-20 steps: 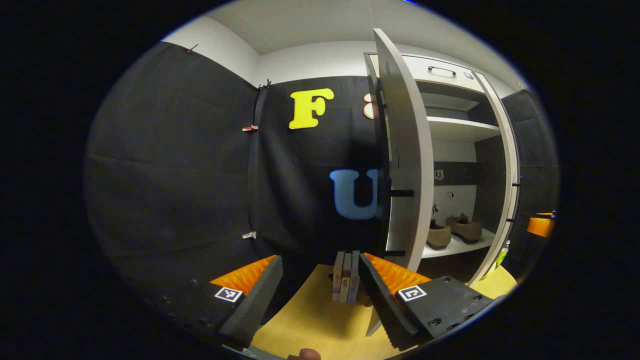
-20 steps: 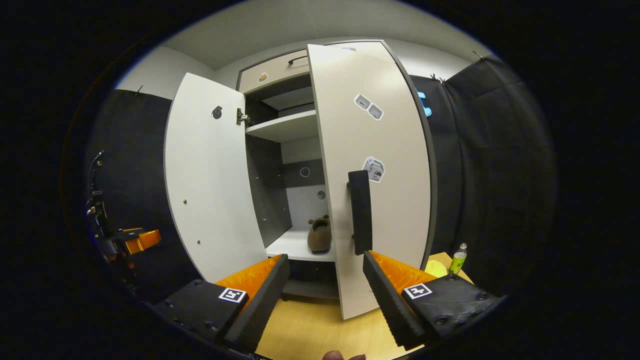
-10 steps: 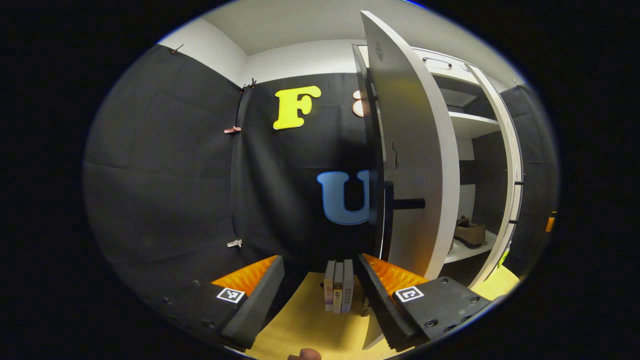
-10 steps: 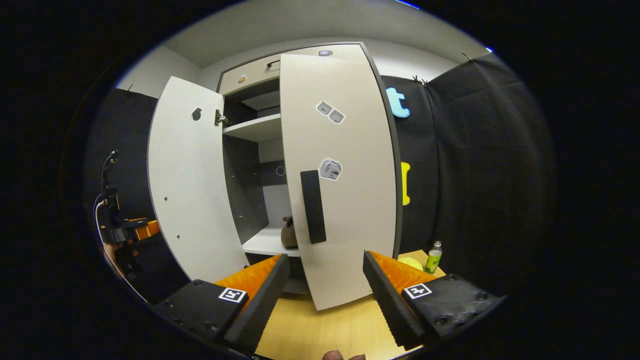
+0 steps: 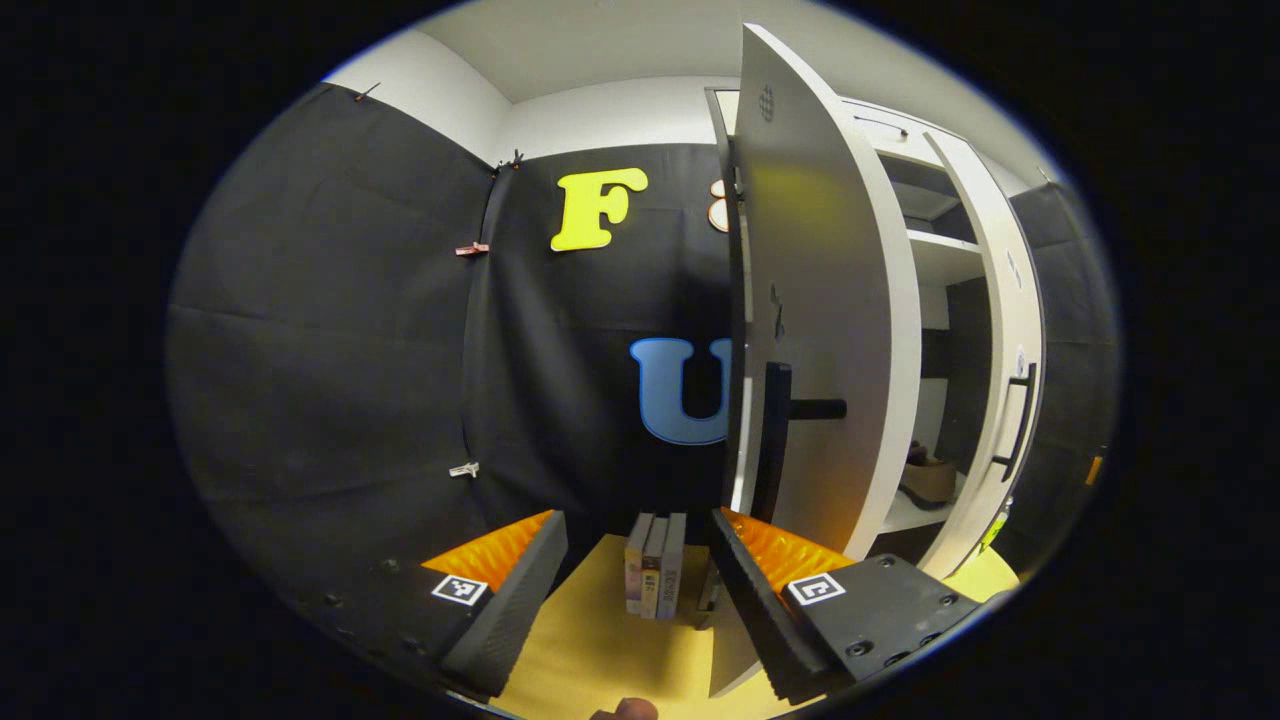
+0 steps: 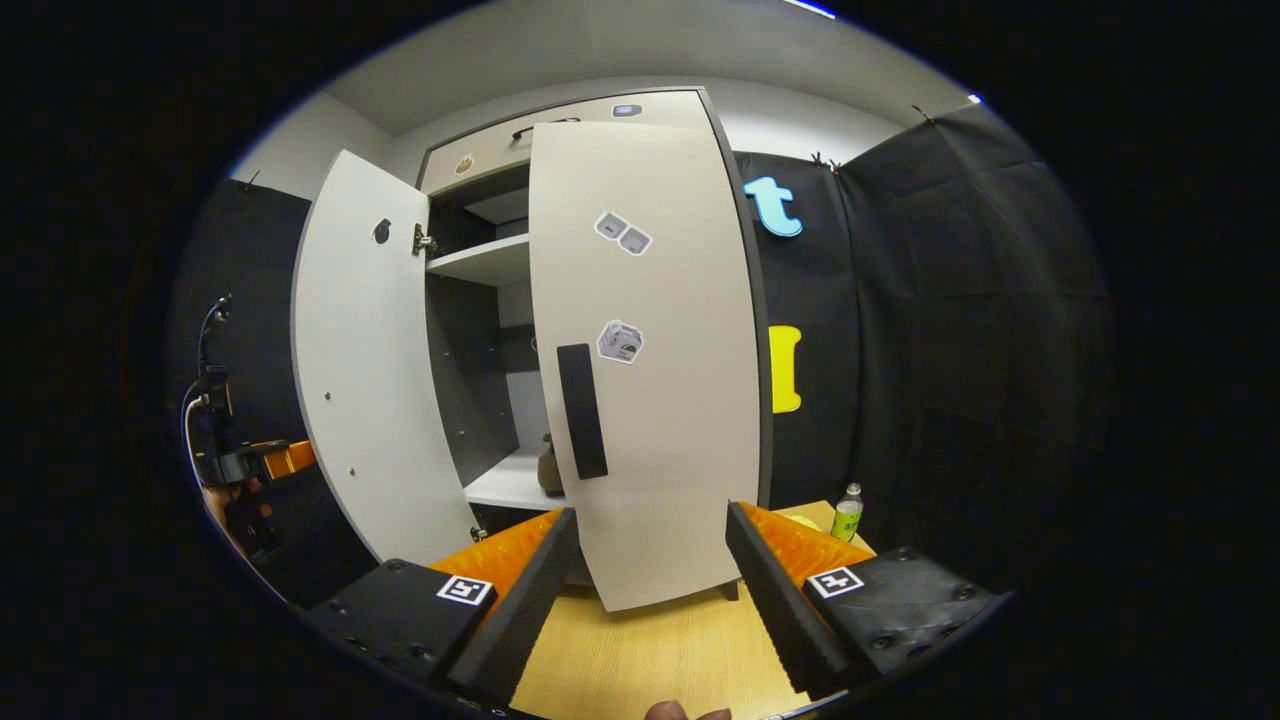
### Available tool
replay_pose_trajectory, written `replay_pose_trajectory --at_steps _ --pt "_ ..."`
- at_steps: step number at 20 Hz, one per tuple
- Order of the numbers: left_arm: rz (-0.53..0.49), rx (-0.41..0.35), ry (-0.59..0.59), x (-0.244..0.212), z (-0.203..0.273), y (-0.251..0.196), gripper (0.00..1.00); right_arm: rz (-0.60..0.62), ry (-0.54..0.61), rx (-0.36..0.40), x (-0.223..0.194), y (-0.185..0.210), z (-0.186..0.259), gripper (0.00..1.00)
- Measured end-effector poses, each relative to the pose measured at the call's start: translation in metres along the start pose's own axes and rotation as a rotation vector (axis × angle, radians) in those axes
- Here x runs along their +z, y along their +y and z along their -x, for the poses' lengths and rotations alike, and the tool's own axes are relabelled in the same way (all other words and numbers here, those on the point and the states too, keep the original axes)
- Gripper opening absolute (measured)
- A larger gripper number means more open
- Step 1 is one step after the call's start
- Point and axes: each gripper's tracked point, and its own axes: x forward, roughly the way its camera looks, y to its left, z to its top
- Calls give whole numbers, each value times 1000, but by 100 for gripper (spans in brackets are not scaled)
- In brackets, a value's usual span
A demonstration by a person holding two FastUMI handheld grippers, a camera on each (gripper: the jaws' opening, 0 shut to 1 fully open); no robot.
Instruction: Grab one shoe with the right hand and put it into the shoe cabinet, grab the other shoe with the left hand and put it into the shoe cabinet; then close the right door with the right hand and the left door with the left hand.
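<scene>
In the right gripper view, my right gripper [image 6: 650, 515] is open, facing the white shoe cabinet. The right door [image 6: 650, 350], with its black handle [image 6: 582, 410], stands nearly shut just beyond the fingertips. The left door [image 6: 365, 350] is wide open. A brown shoe [image 6: 549, 470] peeks through the gap on the lower shelf. In the left gripper view, my left gripper [image 5: 637, 525] is open beside the left door [image 5: 820, 300], seen almost edge-on with its handle [image 5: 775, 440]. A shoe [image 5: 928, 478] shows inside, behind the right door [image 5: 1000, 330].
Several books [image 5: 652, 578] stand upright on the wooden surface [image 6: 640, 660] left of the cabinet. A green bottle [image 6: 847, 512] and a yellow object stand to its right. My left gripper [image 6: 250, 465], held by a hand, shows far left in the right gripper view.
The right door has swung further toward shut, narrowing the gap and hiding most of the shoes. The left gripper has shifted closer to the left door's outer edge.
</scene>
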Motion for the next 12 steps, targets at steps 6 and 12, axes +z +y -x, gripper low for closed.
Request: replay_pose_trajectory --at_steps 6,12 --pt "-12 -181 -6 1 2 -104 94 -17 16 -12 -1 -20 -3 98" --pt "-44 -256 -31 4 6 -167 97 20 23 -34 0 -39 -1 98"
